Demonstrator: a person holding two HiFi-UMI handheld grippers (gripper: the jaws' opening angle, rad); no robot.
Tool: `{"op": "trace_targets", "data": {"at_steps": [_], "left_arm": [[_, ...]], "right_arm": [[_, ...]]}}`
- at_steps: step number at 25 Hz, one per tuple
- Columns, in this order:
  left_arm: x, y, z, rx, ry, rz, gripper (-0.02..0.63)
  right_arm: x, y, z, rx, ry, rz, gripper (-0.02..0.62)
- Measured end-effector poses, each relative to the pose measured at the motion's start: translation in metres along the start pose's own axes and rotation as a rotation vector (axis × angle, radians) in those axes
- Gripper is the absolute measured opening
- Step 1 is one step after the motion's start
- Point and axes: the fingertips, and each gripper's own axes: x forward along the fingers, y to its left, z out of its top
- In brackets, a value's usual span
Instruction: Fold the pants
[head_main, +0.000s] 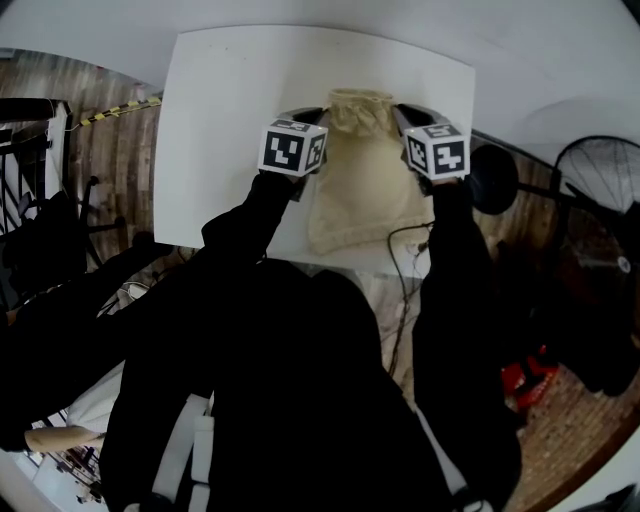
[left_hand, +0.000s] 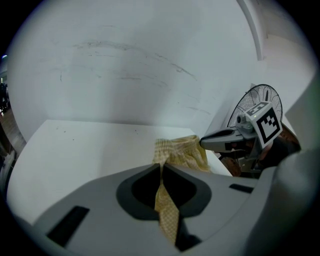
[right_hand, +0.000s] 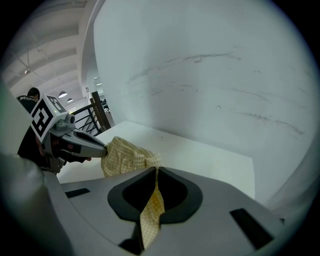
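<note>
Pale yellow checked pants (head_main: 365, 175) lie on the white table (head_main: 230, 110), their far end lifted between both grippers. My left gripper (head_main: 325, 115) is shut on one corner of the cloth, and a strip of the pants (left_hand: 165, 200) runs through its closed jaws. At the other corner my right gripper (head_main: 397, 112) is shut too, with a fold of the pants (right_hand: 151, 207) pinched in it. From the left gripper view the right gripper (left_hand: 220, 141) shows beside the bunched cloth. From the right gripper view the left gripper (right_hand: 85, 145) shows at the cloth's other side.
A black standing fan (head_main: 600, 190) and a round black base (head_main: 493, 180) stand to the right of the table. A black cable (head_main: 400, 270) hangs off the table's near edge. A white wall (left_hand: 150, 65) rises behind the table. A railing (right_hand: 97, 117) lies beyond the left side.
</note>
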Motion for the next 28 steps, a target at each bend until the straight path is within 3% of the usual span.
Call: {"op": "trace_targets", "data": {"at_steps": [22,28], "left_arm": [[-0.049,-0.056,-0.045,0.082,-0.018,-0.007,0.020],[-0.058,-0.070,-0.045,0.108,-0.029,-0.011,0.020]], "right_arm": [[-0.073,0.025,-0.040,-0.007,-0.054,-0.018,0.014],[-0.079,0.032,-0.034,-0.025,-0.068,-0.011,0.011]]}}
